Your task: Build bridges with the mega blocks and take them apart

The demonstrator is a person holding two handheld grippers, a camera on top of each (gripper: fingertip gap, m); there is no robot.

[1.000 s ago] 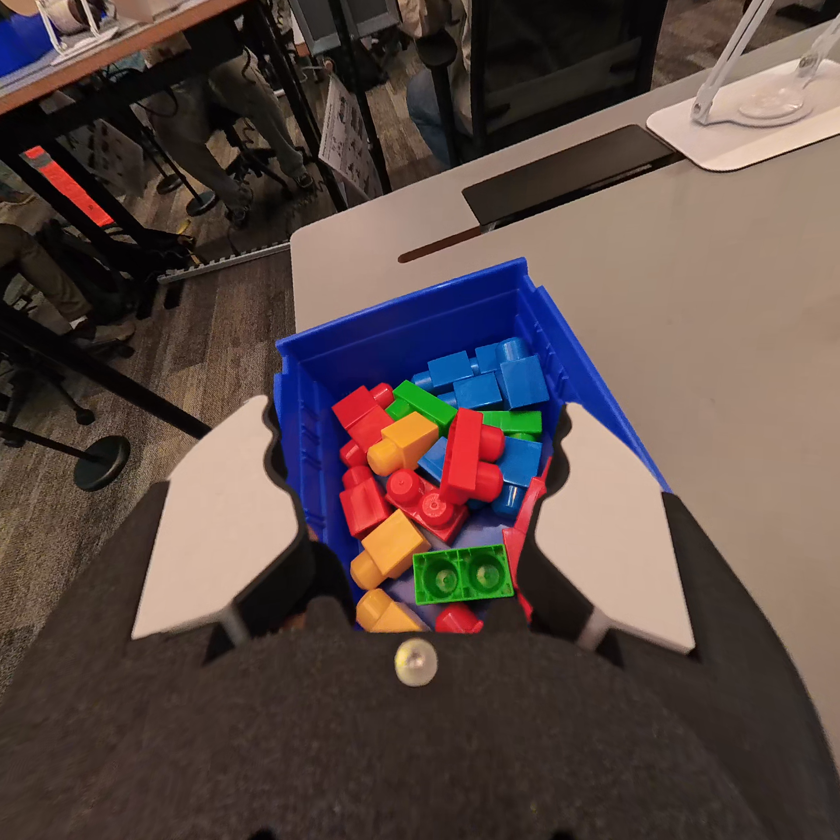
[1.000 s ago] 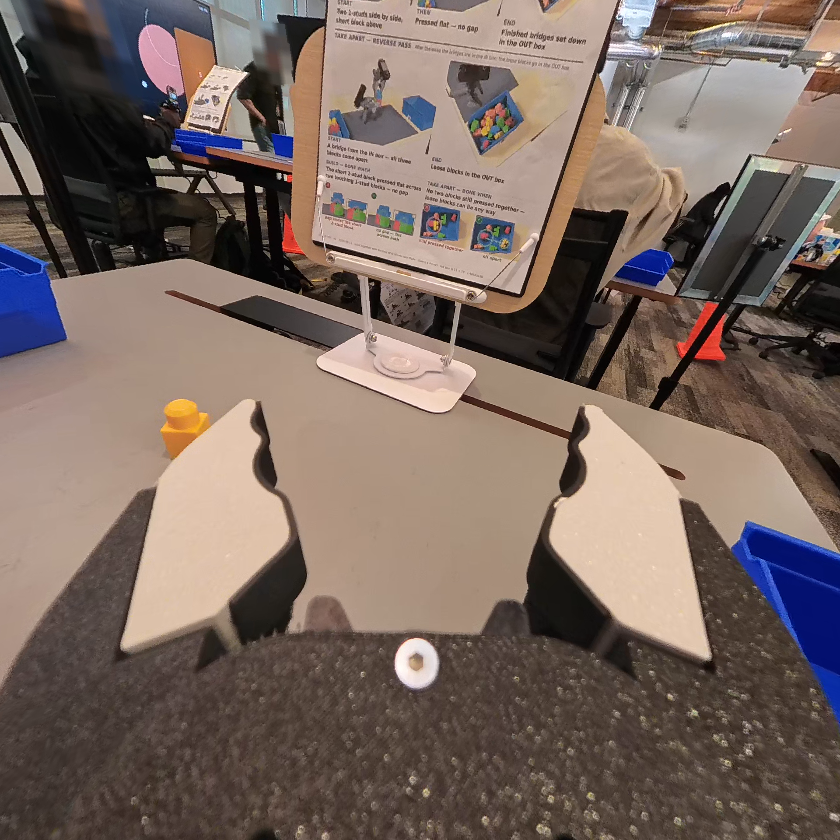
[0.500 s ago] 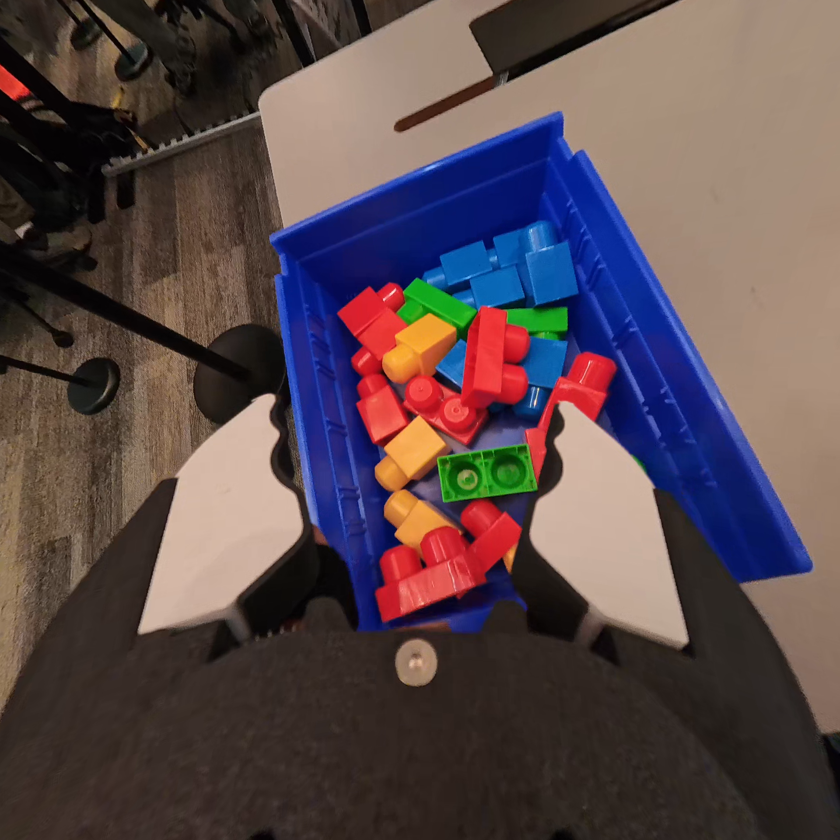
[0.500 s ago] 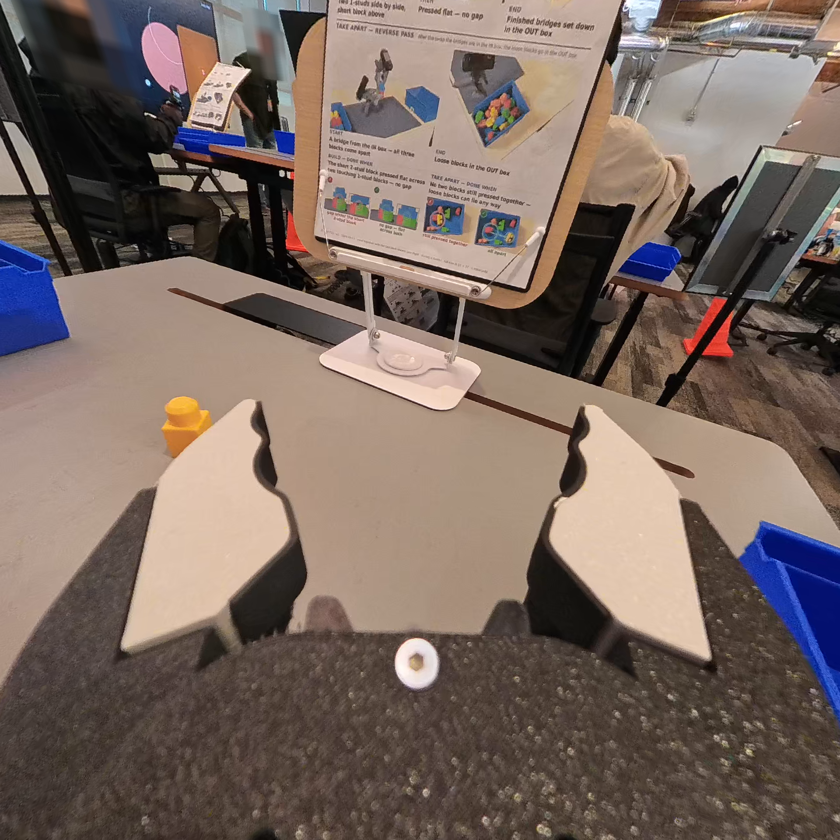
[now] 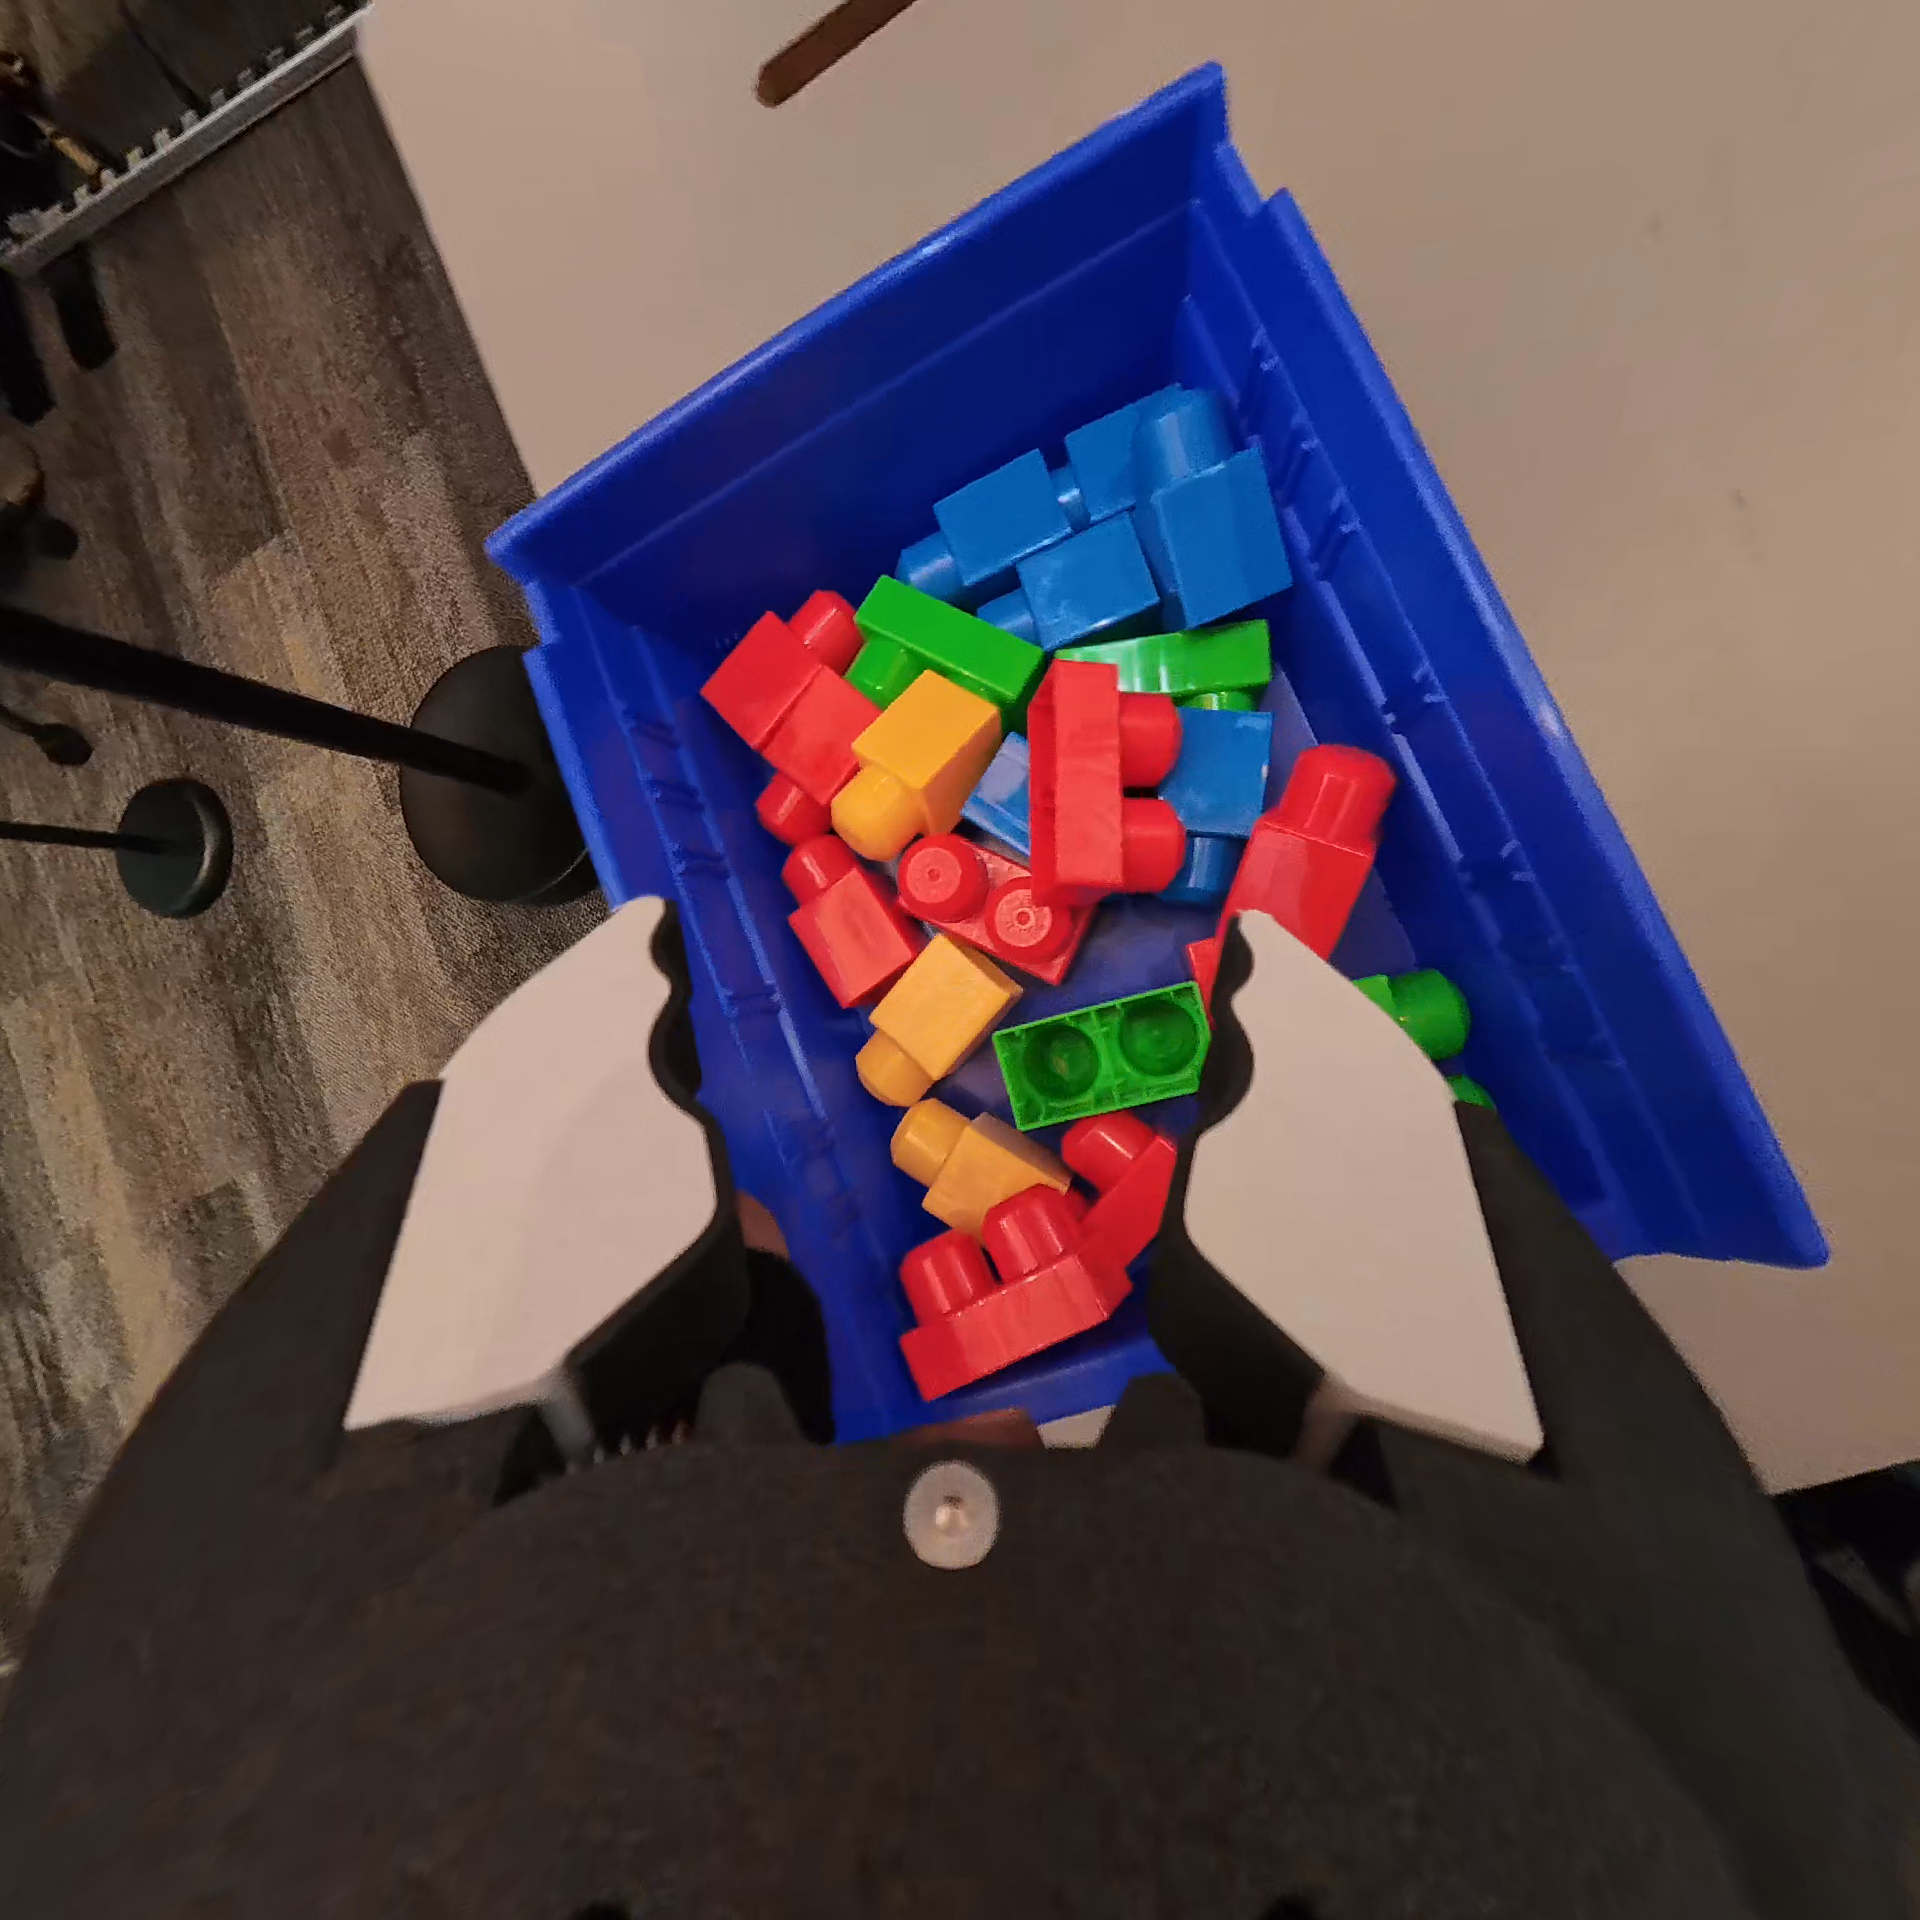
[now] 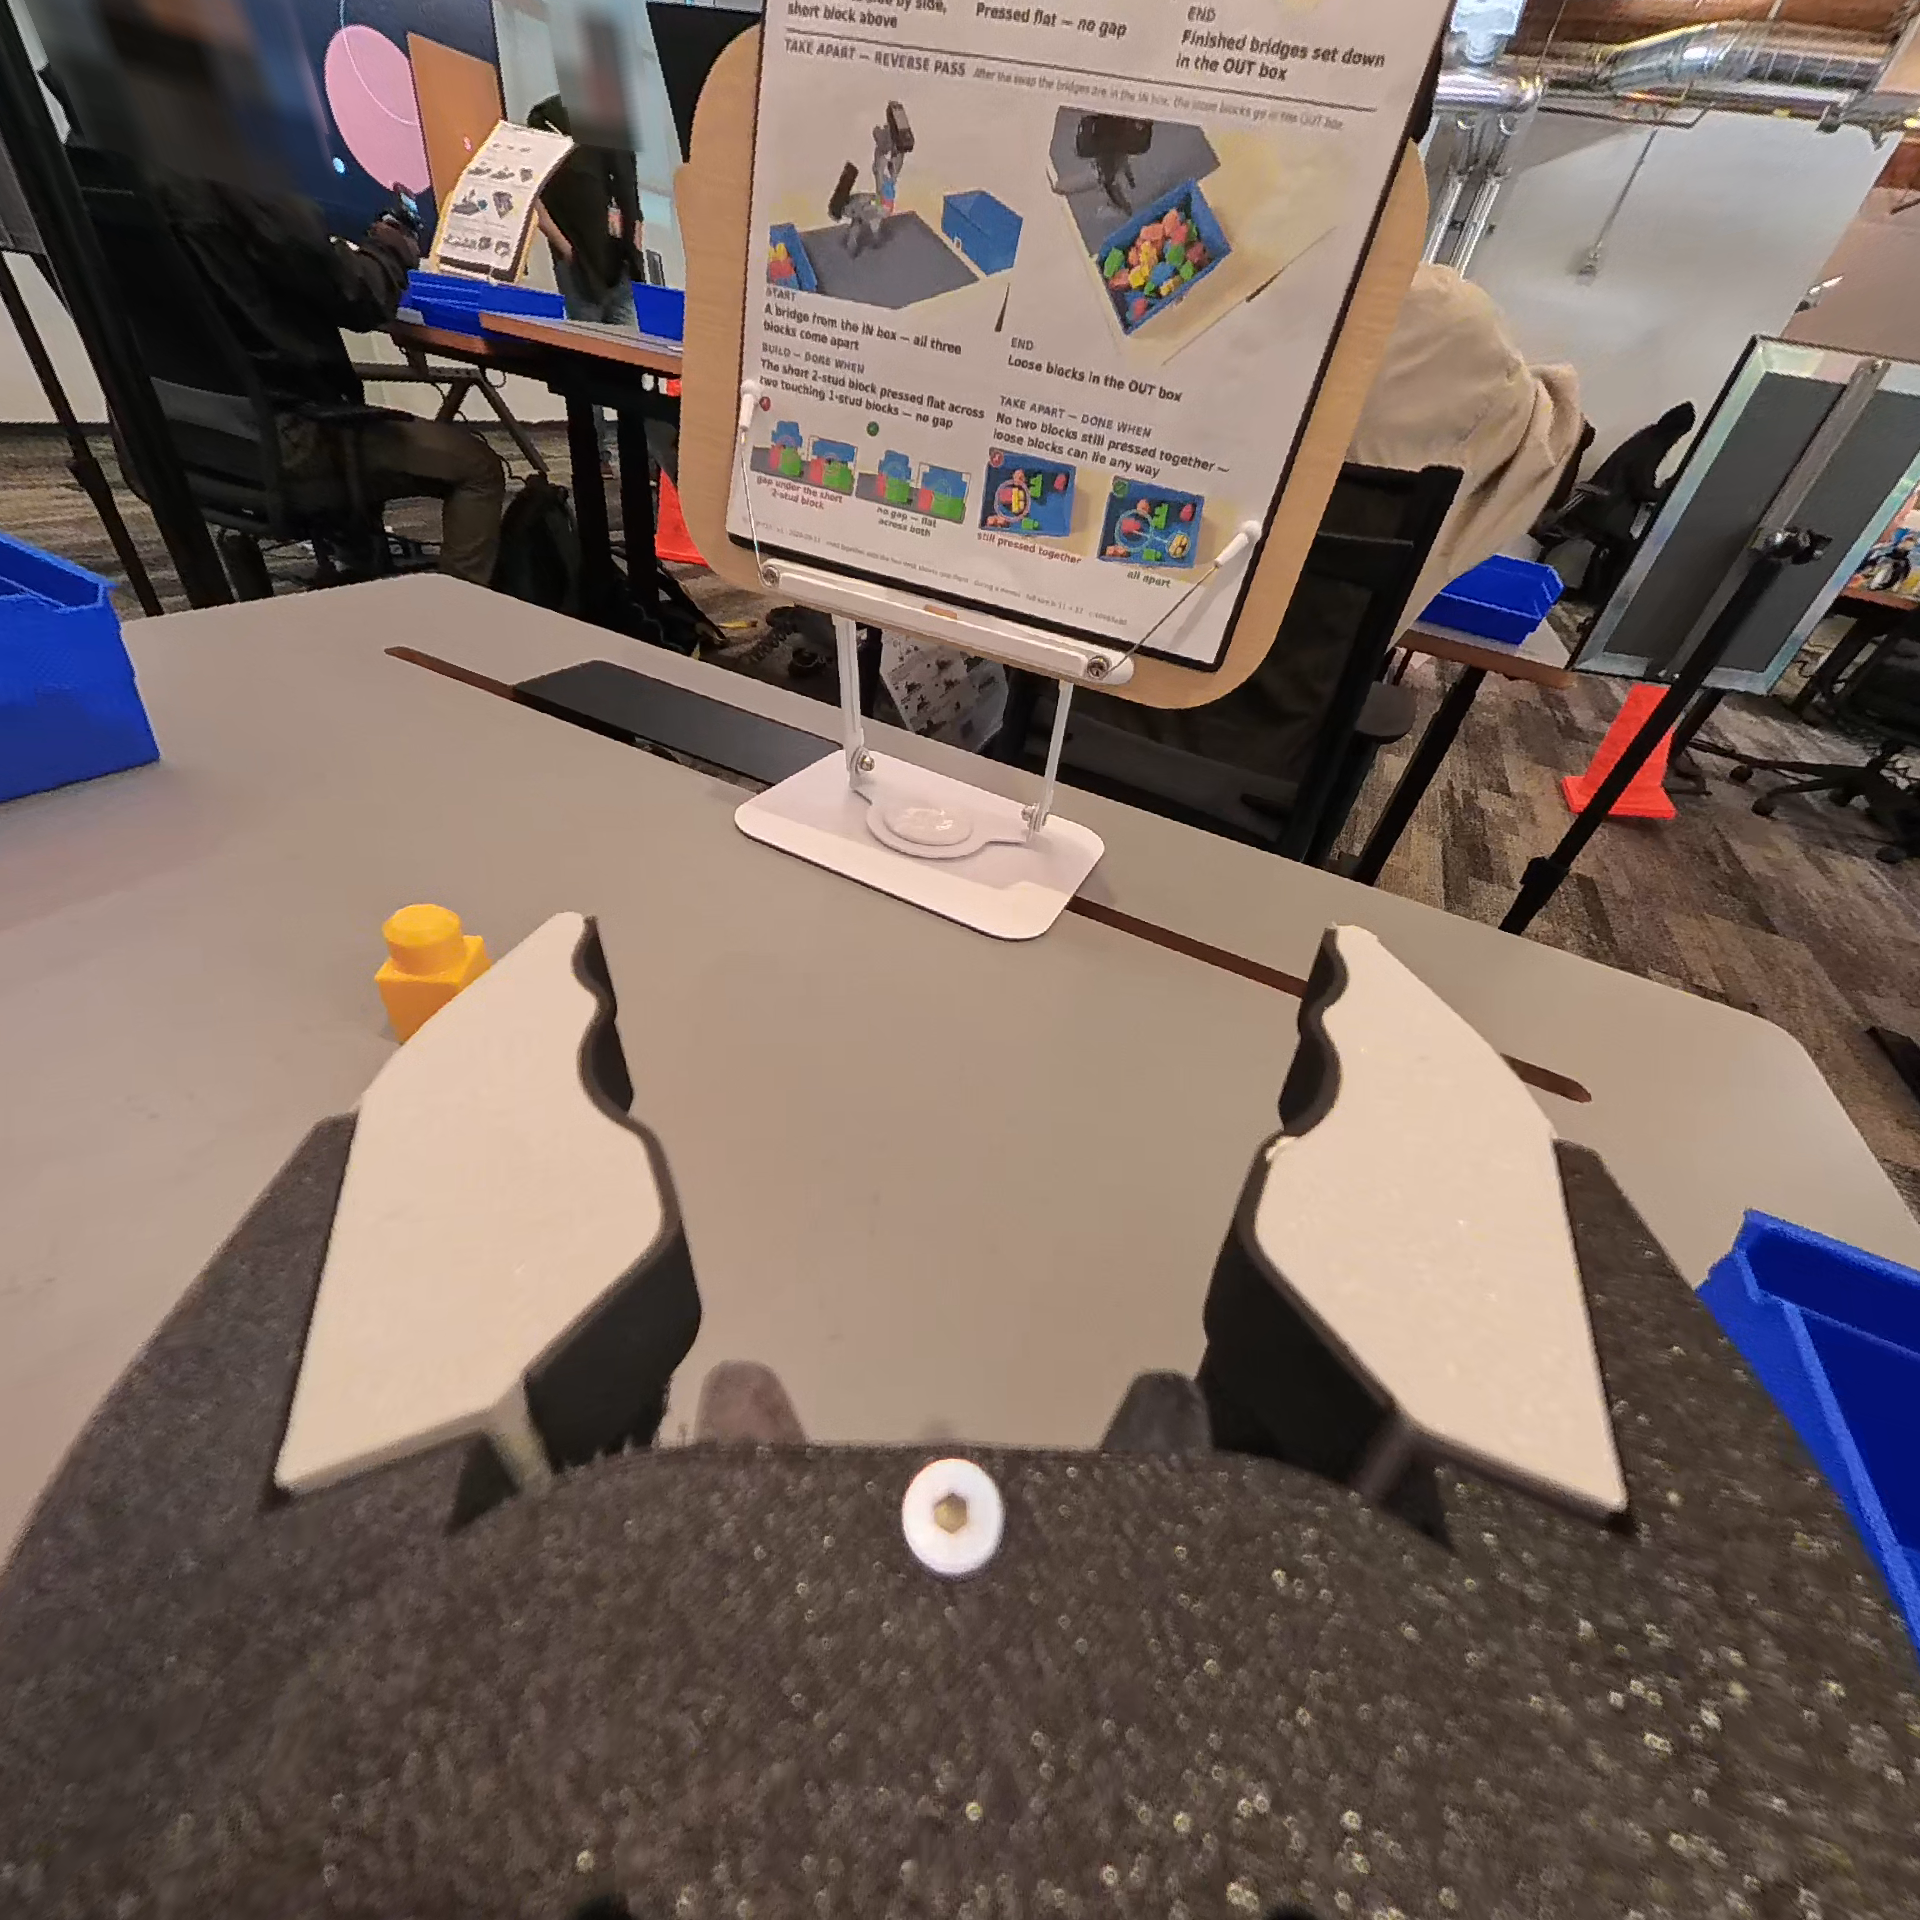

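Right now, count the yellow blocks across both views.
4. Three lie in the blue bin: one upper left, one mid, one lower. A fourth stands alone on the table. More may be buried.

Open workroom, carpeted.
Grey table; patterned carpet; black chair; further desks behind; exposed ceiling ducts.
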